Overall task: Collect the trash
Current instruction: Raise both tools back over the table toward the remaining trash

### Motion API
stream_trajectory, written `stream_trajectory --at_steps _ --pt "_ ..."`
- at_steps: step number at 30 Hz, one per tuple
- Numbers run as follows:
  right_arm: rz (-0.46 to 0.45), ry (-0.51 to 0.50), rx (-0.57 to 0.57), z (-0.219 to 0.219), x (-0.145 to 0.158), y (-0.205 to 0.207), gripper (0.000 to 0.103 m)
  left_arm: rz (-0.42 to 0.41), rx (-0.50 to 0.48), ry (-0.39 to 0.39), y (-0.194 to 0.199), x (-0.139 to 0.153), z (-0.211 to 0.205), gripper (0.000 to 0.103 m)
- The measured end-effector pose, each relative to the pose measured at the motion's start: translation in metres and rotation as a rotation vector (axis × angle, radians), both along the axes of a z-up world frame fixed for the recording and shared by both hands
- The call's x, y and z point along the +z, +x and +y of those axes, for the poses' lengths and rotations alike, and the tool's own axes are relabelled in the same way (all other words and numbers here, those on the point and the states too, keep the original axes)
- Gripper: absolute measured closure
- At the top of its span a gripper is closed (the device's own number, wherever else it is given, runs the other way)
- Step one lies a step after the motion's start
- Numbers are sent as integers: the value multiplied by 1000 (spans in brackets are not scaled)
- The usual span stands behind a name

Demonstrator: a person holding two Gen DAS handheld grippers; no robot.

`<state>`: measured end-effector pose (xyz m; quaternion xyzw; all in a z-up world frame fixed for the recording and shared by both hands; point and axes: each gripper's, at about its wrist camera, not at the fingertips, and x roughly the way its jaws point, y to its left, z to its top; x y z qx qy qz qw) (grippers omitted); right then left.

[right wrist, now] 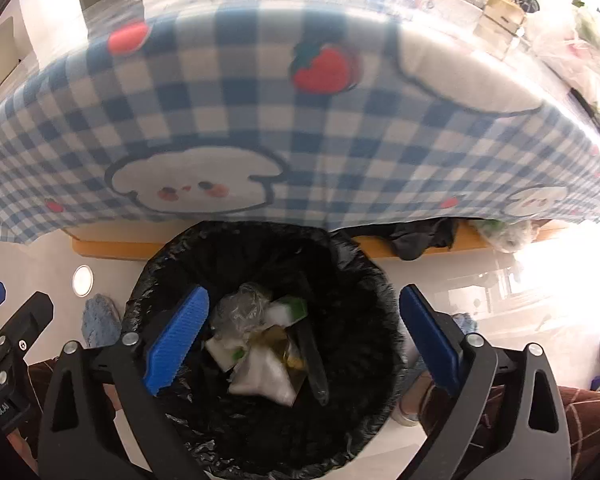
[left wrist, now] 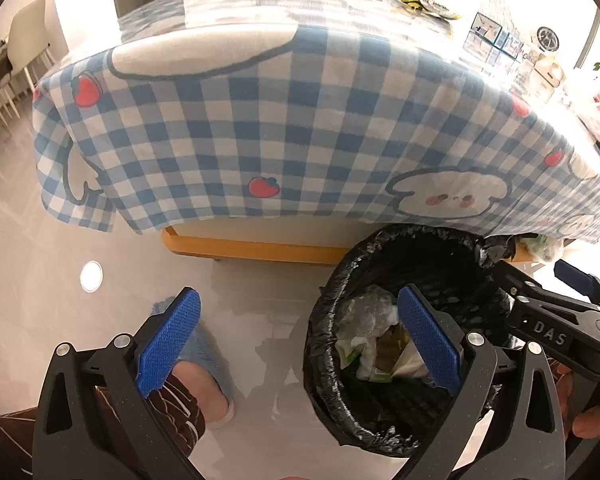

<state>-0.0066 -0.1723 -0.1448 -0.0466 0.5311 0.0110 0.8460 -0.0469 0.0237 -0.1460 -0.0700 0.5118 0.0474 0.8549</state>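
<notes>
right hand-held gripper (right wrist: 302, 340) agape above trash bin (right wrist: 356, 280), seemingly empty

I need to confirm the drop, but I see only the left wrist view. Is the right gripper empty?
Observer: Yes. The right gripper is open over the bin, with nothing between its pads.
Operator: My own gripper hides part of the bin. Is something long inside?
Observer: A dark, slim item lies on the right of the crumpled wrappers.
Operator: What is on the floor to the right of the bin?
Observer: A blue slipper beside the bin. Further right the floor is too bright to judge.
</notes>
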Motion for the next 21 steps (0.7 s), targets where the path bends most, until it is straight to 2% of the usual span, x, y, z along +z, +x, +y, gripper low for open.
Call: stream_trajectory --at_steps 13,18,21 --pt "-145 3 -52 -42 73 4 8 -65 -34 -21 10 57 -21 6" --pt "-190 16 -65 -57 99 7 8 -90 -63 0 17 81 -34 6" --pt "-226 20 -76 -69 117 10 8 -97 -81 -19 22 91 -37 6"
